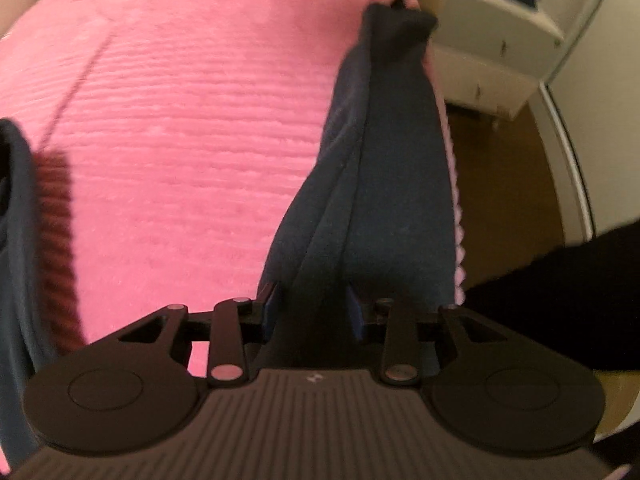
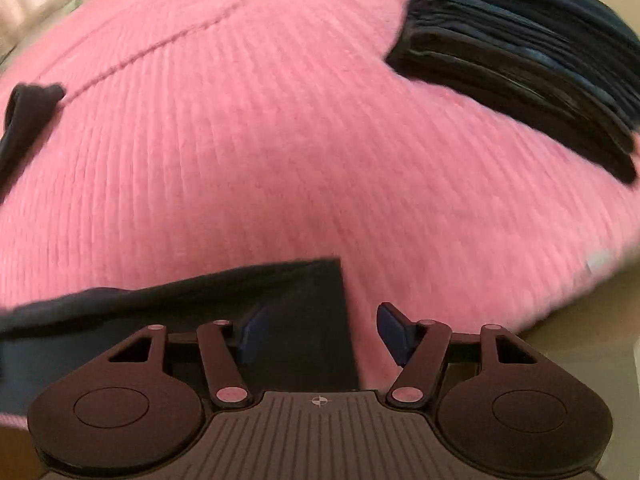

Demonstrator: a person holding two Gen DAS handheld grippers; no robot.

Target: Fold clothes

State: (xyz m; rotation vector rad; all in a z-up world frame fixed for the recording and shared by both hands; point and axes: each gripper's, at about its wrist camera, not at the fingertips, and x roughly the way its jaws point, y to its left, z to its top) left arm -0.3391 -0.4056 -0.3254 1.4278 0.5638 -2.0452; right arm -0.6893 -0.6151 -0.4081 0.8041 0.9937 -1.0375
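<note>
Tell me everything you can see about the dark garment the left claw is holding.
The dark navy garment looks like soft knit cloth, bunched into long folds. The left claw is shut on one end, and it stretches away along the edge of the pink ribbed blanket, lying on it. Its far end looks blunt and folded. The picture is blurred.

No legible text (both views).

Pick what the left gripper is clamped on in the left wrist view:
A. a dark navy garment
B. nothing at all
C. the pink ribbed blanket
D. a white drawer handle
A: the left gripper is shut on the dark navy garment, which stretches from its jaws up across the pink blanket.
</note>
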